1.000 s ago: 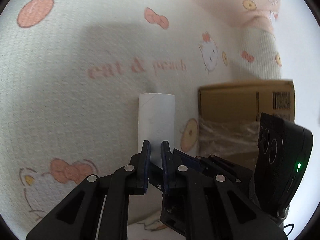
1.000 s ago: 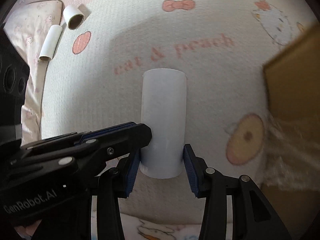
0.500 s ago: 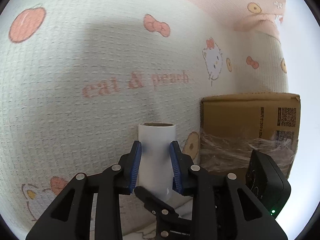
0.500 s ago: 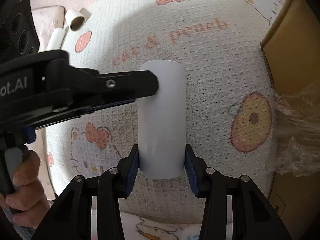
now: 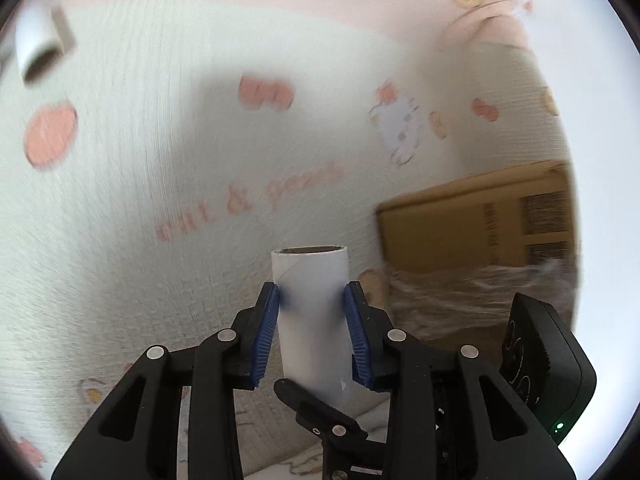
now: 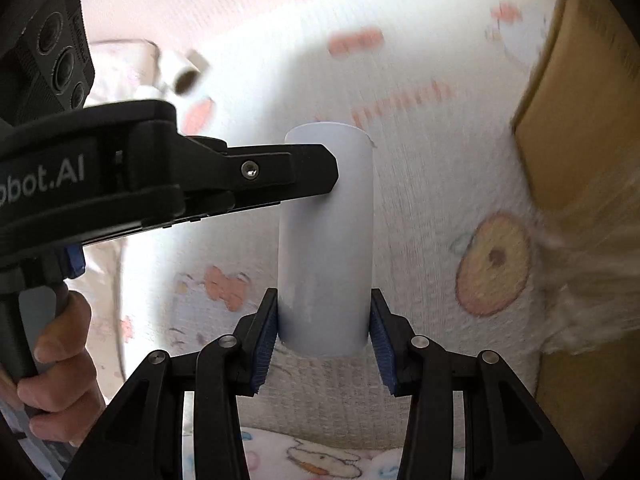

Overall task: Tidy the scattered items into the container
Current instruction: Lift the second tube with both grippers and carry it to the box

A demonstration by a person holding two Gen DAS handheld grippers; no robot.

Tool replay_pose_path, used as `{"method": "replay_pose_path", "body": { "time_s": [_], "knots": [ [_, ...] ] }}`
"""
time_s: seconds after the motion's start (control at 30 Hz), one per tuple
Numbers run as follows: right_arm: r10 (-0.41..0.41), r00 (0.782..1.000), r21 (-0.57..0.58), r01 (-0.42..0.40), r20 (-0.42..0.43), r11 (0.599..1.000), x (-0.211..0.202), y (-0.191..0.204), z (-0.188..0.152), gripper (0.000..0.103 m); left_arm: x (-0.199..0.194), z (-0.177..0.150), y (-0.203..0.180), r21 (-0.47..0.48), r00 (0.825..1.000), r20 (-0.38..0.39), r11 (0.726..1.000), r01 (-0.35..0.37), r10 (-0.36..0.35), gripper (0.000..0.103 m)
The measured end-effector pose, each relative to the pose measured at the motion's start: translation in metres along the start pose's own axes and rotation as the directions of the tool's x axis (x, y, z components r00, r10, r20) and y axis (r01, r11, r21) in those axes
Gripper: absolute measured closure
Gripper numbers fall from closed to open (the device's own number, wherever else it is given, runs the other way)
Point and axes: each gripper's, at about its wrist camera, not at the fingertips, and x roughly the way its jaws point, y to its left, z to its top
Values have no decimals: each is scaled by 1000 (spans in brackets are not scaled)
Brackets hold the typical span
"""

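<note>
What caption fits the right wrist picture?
Both grippers, right and left, clamp one white tube beside the cardboard box.

Pink print on the blanket point(image 5: 168, 168), blurred, reads approx. "cat & peach" in left wrist view; same print in right wrist view too smeared to read. White lettering "bot.AI" legible on the black body of the left gripper point(image 6: 332, 178) in right wrist view, start of the word cut off by frame edge. Dark label blocks w/ barcode-like patches on the cardboard box point(image 5: 472, 224), too blurred to read; no nos. legible anywhere.
</note>
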Motion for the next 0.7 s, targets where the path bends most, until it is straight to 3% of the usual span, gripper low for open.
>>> {"method": "replay_pose_path", "body": {
  "time_s": [0.2, 0.4, 0.6, 0.7],
  "knots": [
    [11, 984, -75, 3, 177, 997, -66, 19, 9, 62, -63, 12, -49, 92, 990, 143, 996, -13, 0, 65],
    [20, 937, -94, 14, 349, 995, -133, 16, 11, 62, -103, 23, -113, 219, 973, 231, 975, -45, -7, 65],
    [7, 895, -77, 30, 446, 997, -182, -9, -3, 62, -103, 23, -177, 358, 970, 239, 932, -50, -39, 66],
    [10, 891, -55, 17, 454, 998, -204, -36, -13, 62, -98, 20, -205, 406, 975, 212, 914, -24, -68, 67]
  ]
}}
